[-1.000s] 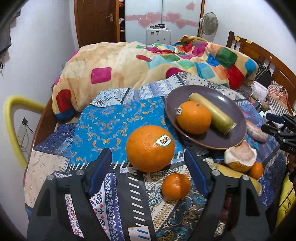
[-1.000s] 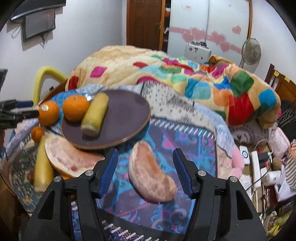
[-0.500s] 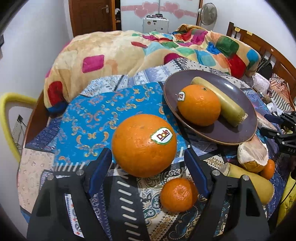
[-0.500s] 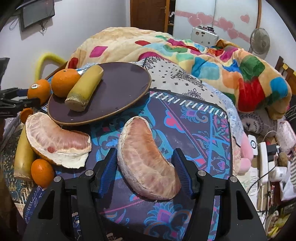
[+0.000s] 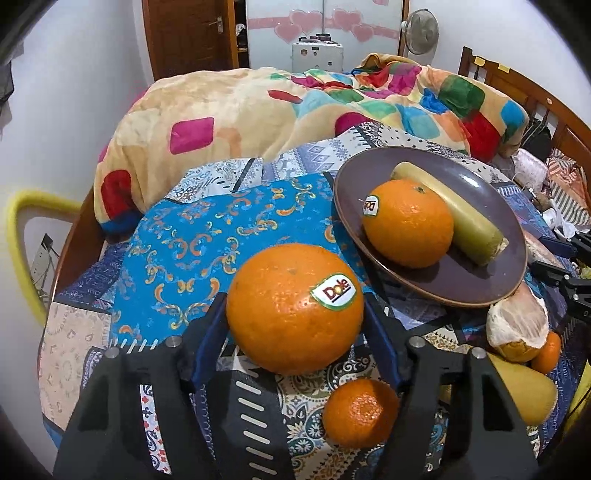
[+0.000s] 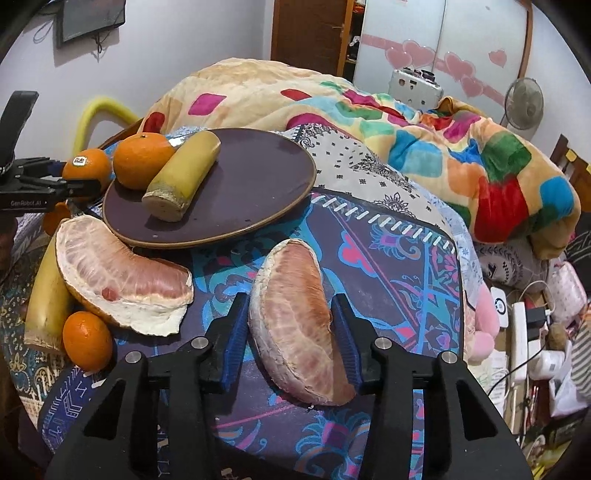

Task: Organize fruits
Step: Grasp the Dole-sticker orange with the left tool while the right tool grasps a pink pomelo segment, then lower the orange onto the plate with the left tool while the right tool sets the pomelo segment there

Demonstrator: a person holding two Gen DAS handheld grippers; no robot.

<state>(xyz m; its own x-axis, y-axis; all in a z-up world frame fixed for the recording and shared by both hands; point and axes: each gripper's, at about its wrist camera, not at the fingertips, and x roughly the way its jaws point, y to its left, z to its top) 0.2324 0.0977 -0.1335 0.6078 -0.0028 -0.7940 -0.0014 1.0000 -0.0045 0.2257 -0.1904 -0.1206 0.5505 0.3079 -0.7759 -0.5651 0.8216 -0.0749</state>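
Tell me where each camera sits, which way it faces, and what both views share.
Left wrist: on the left claw, looking down along closing jaws at a Dole orange between them; the right claw shows at the right edge.
Right wrist: on the right claw, looking down along closing jaws at a pomelo wedge; the left claw shows at the left edge.
Shared: the brown plate with its orange, and the patchwork blanket.

A home bedroom: a bed (image 5: pixel 498 92) under a patchwork blanket (image 5: pixel 295 107), wardrobe (image 6: pixel 443 48), wooden door (image 5: pixel 188 33).
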